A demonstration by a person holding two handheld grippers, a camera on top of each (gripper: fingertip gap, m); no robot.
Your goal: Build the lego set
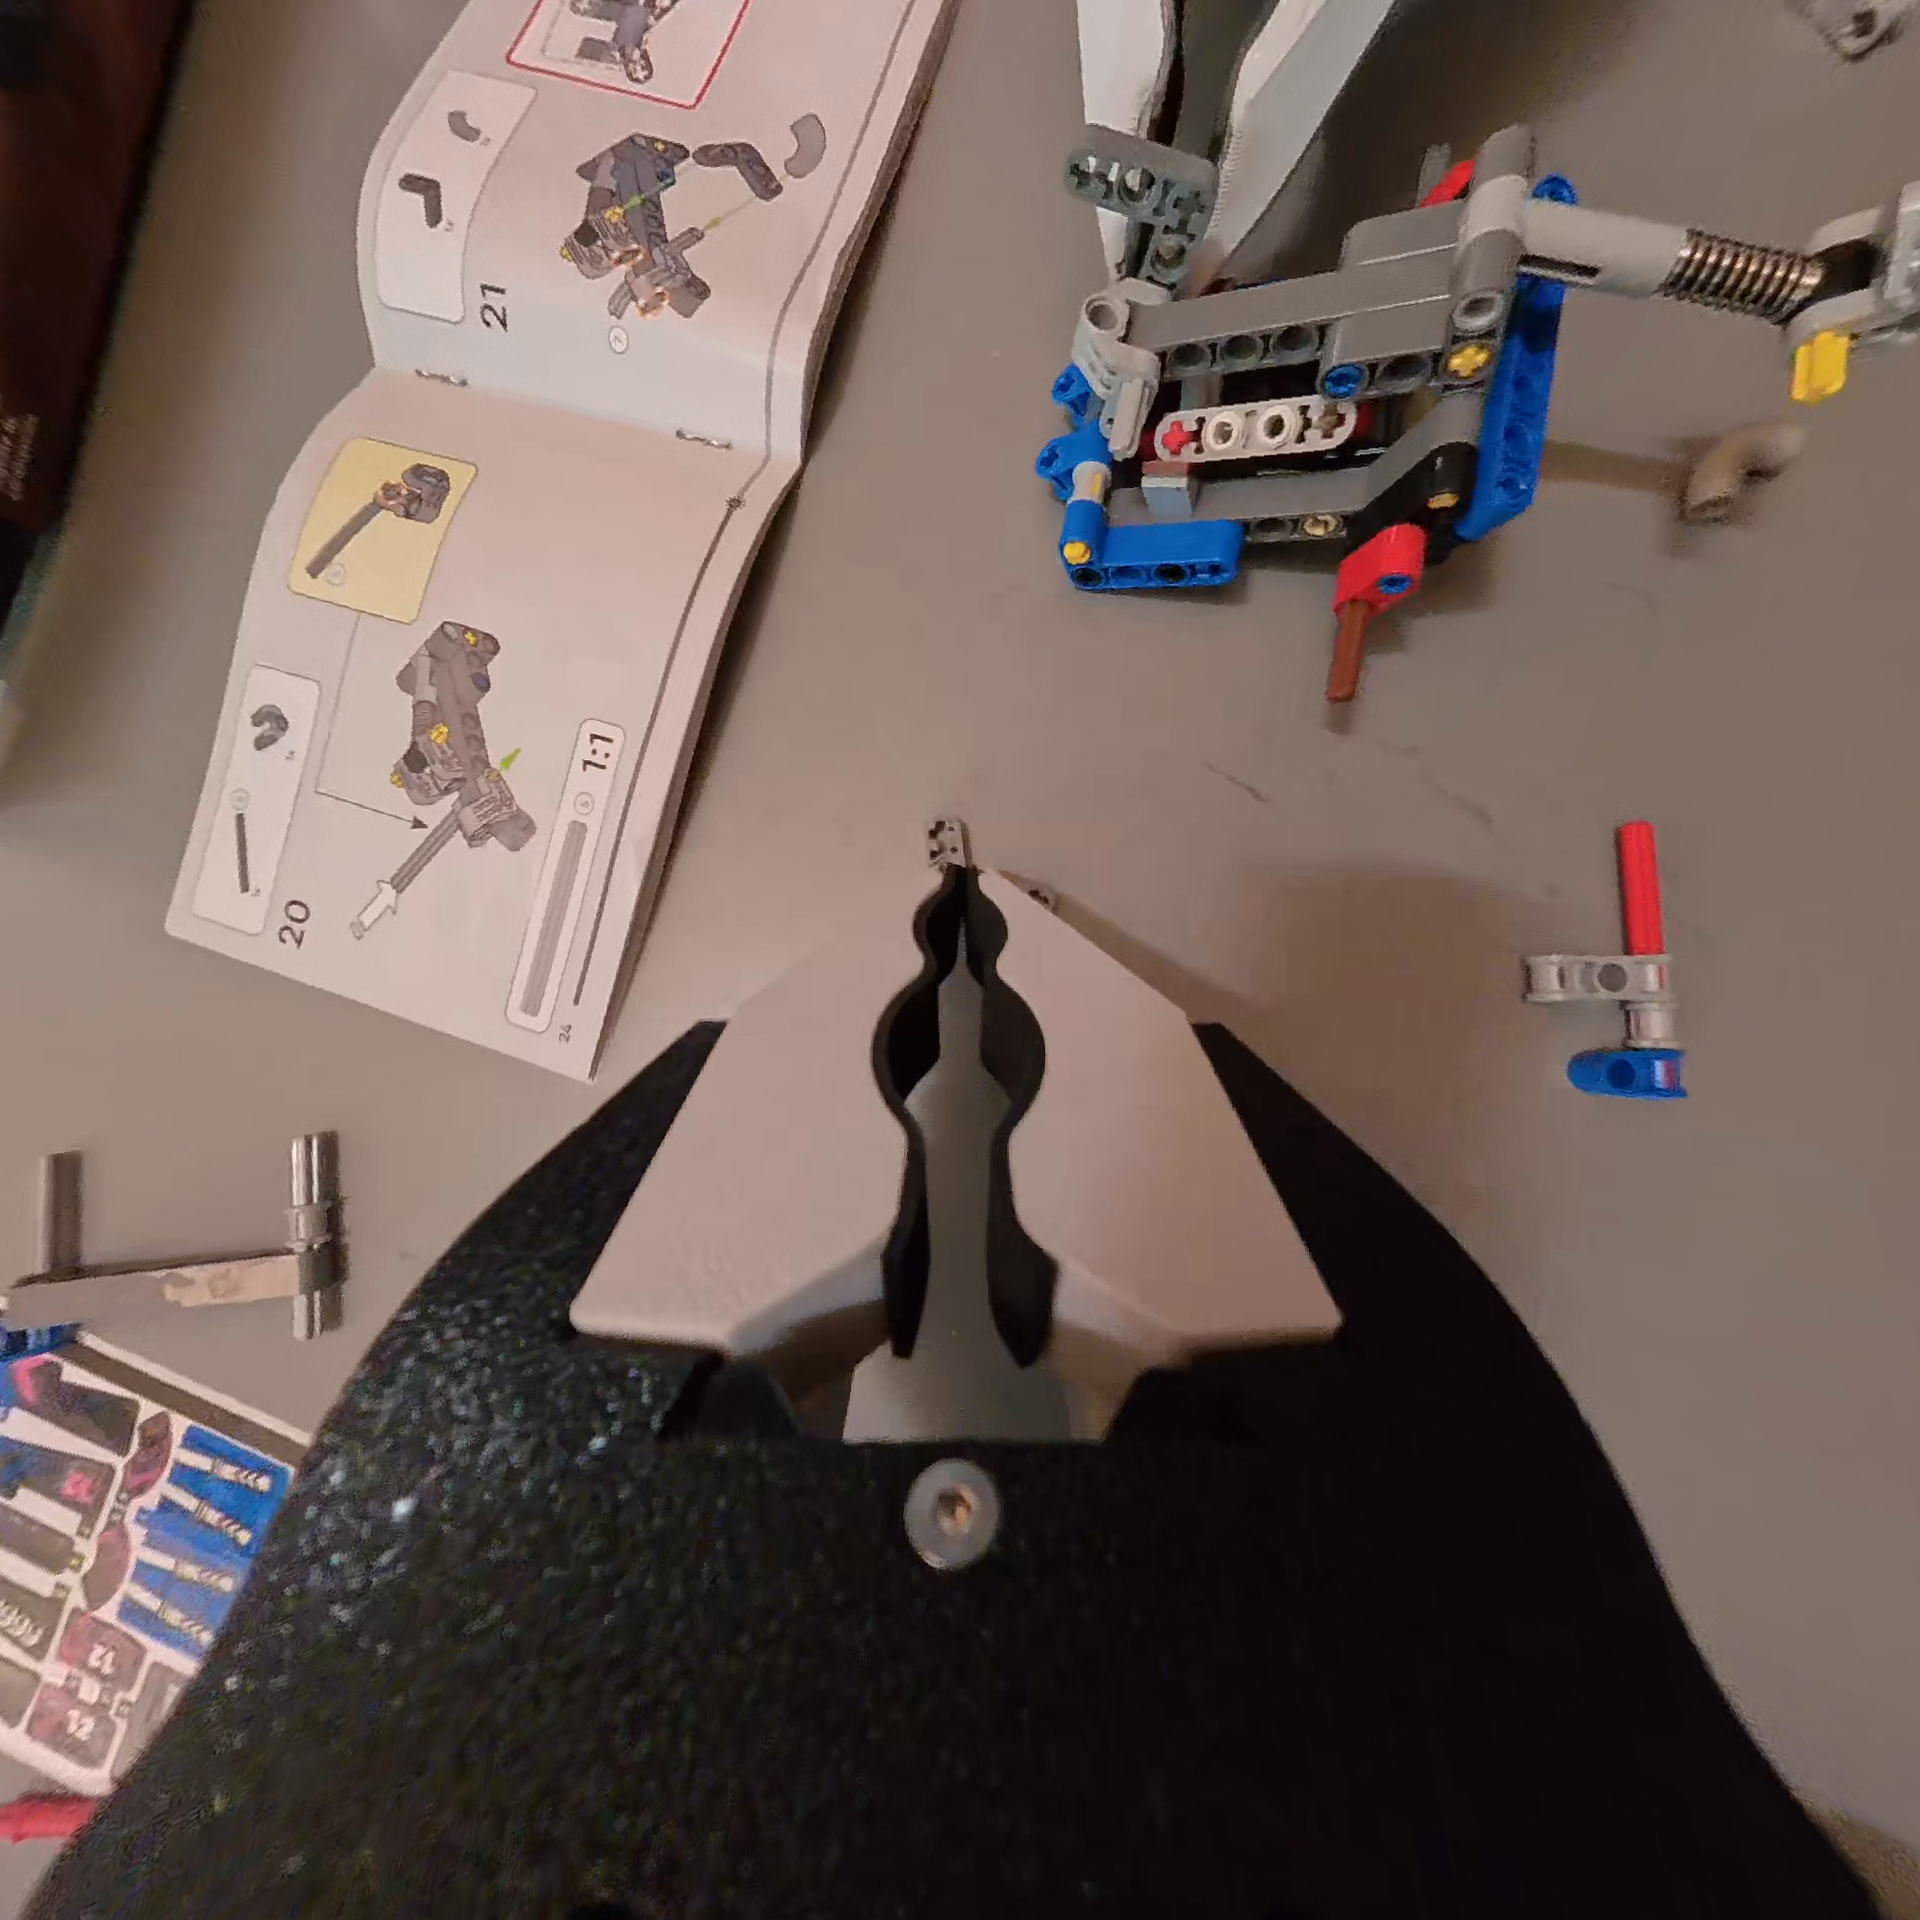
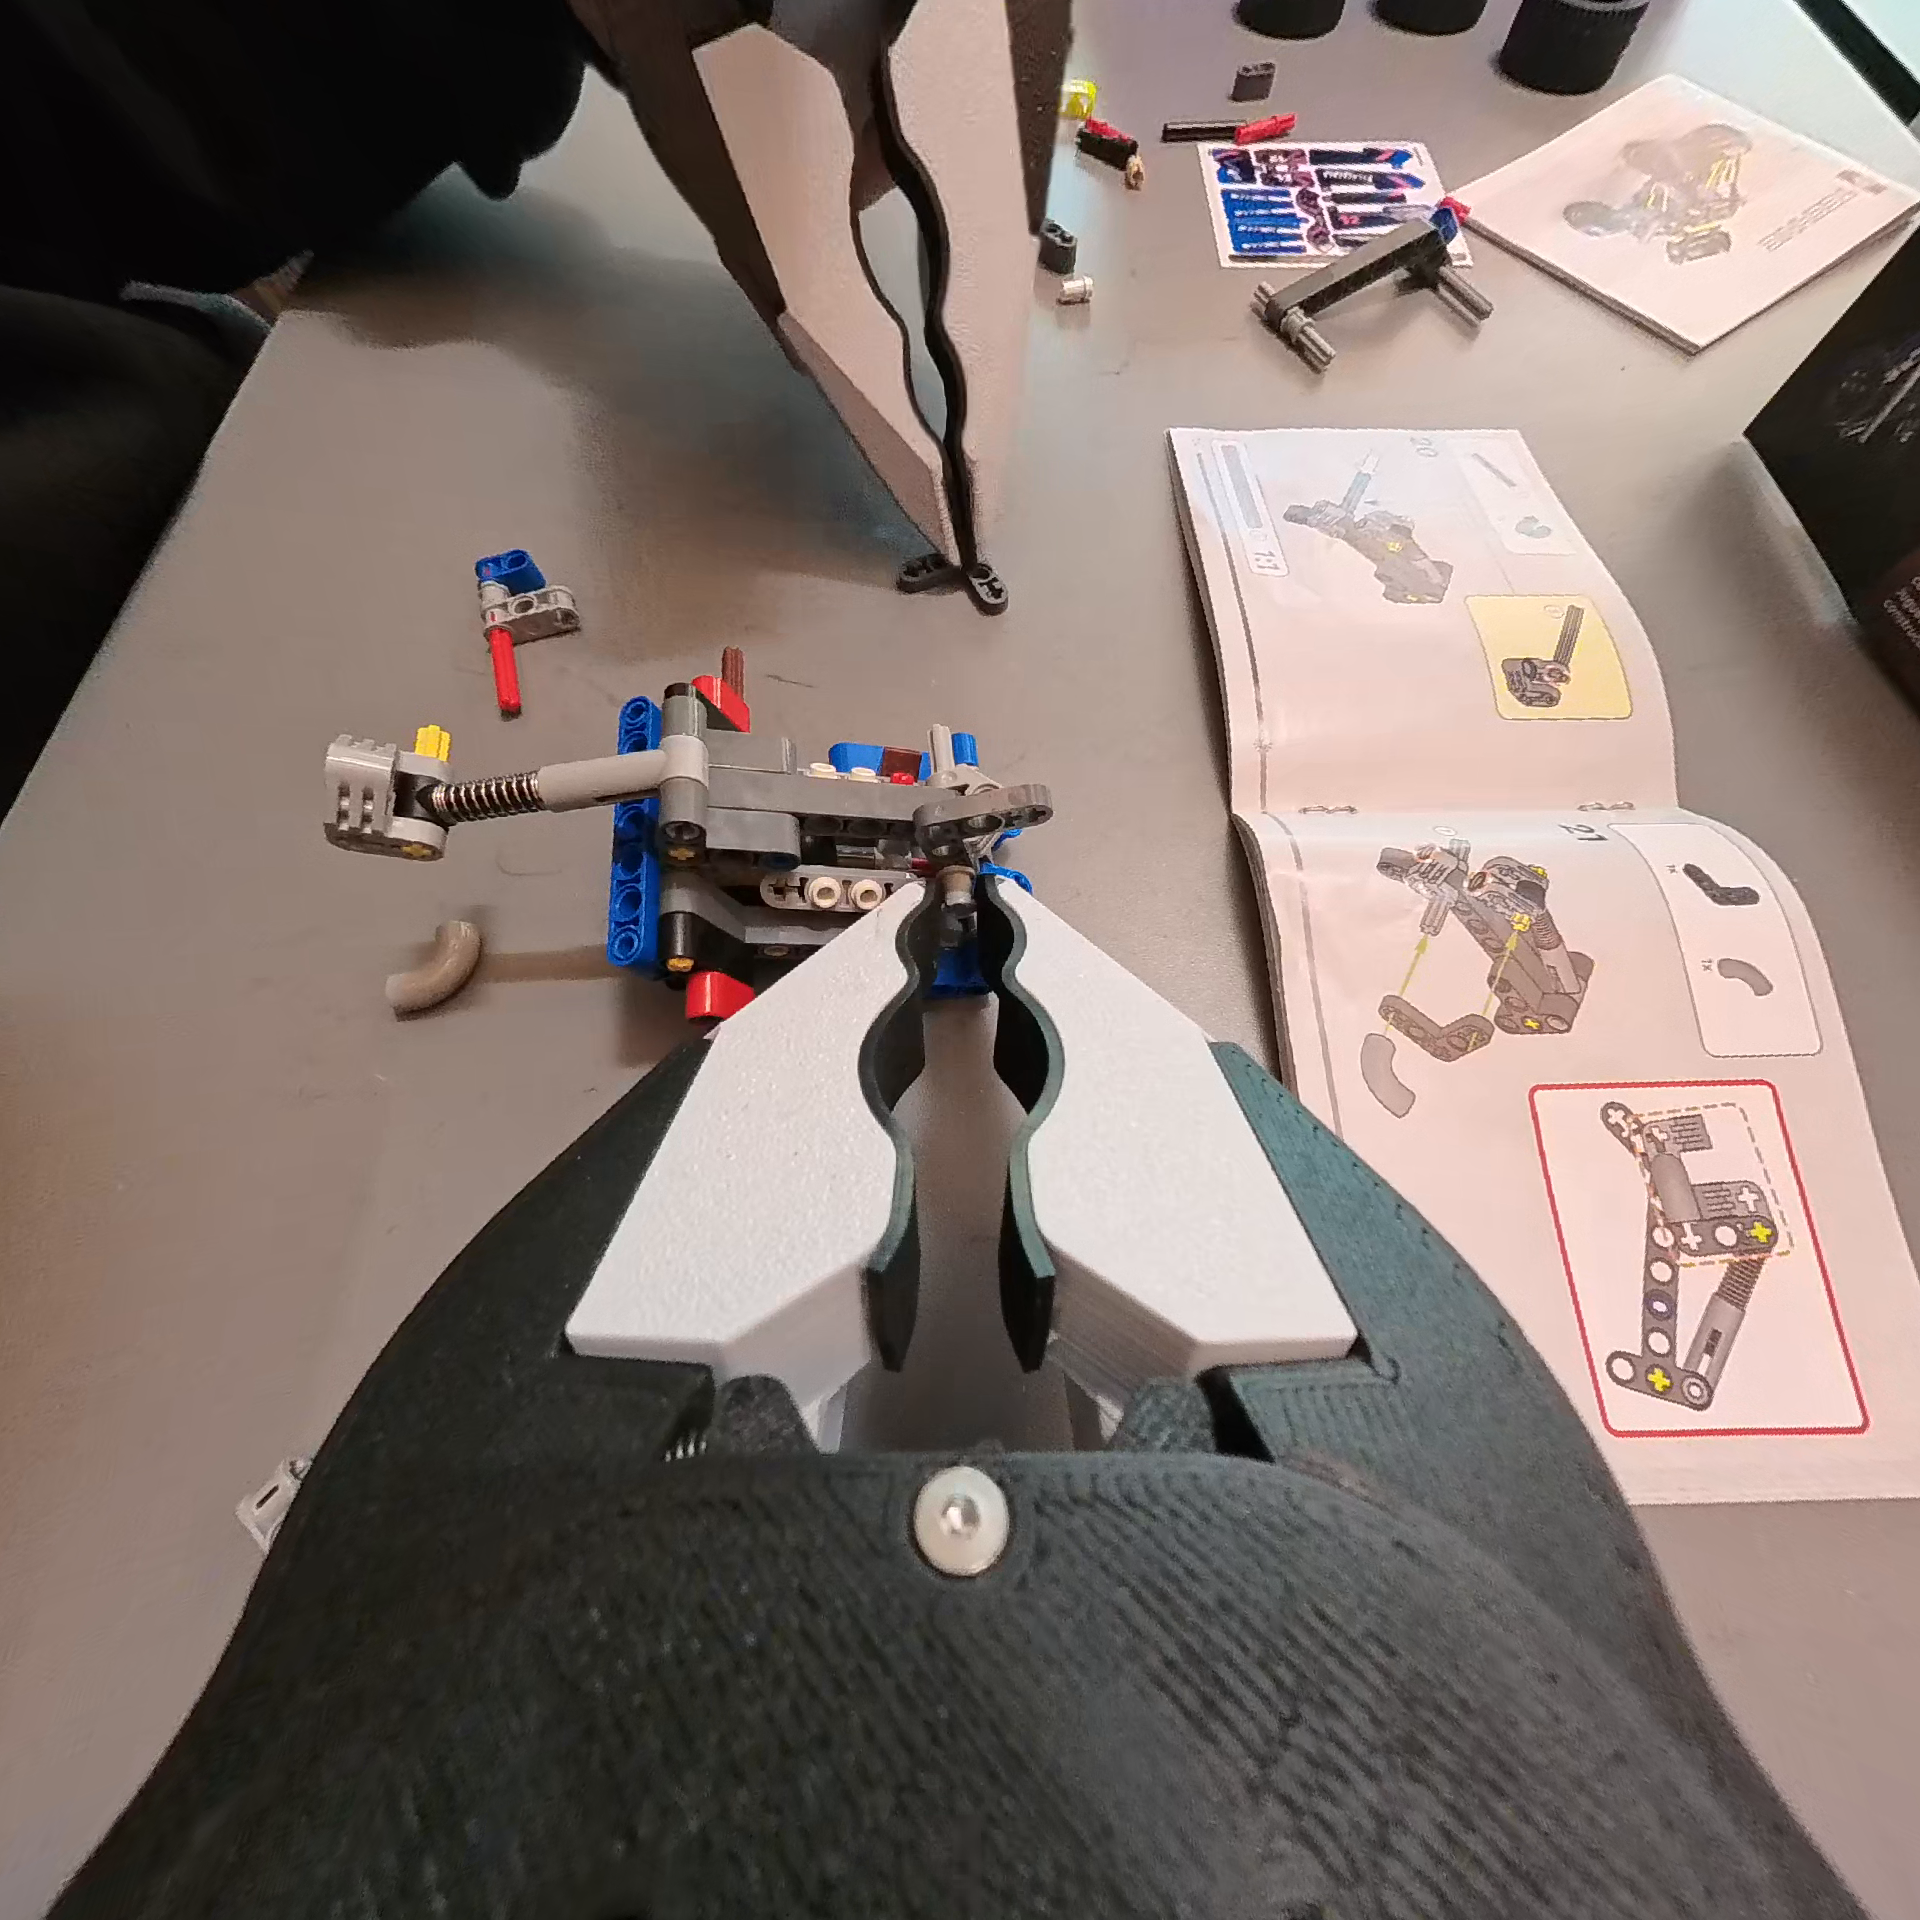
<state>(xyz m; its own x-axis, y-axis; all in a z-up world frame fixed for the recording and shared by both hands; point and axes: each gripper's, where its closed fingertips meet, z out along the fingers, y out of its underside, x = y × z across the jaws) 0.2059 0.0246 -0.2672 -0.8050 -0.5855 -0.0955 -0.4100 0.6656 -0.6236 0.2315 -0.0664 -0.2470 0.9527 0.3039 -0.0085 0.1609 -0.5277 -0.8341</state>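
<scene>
- Two hand-held grippers work over a grey table [image 2: 312, 1195] strewn with building-toy parts.
- Left gripper [image 1: 961, 868]: its fingertips are drawn tight together, tips down on the tabletop. In the right wrist view they are clenched on a small black bent beam [image 2: 951, 575] lying flat on the table; in its own view that beam is hidden under the tips, so how firmly it is caught cannot be told.
- Right gripper [image 2: 961, 899]: its fingers stand almost closed around a small grey pin [image 2: 954, 891] that sticks out of the part-built model [image 2: 790, 831], just below a dark grey bent beam [image 2: 982, 810] on that model. Whether both pads press on the pin cannot be told.
- The model, blue, grey and black, carries a spring strut [image 2: 488, 795] pointing to 9 o'clock in the right wrist view.
- At 3 o'clock of the right gripper lies an open instruction booklet [image 2: 1455, 727].
- At 10 o'clock of the model lies a small blue, grey and red sub-assembly [image 2: 514, 613]; at 8 o'clock, a loose tan curved tube [image 2: 436, 971].
- Toward 1 o'clock, farther off, lie a sticker sheet [image 2: 1320, 197], a dark grey axle assembly [image 2: 1371, 281] and a second closed booklet [image 2: 1683, 208].
</scene>
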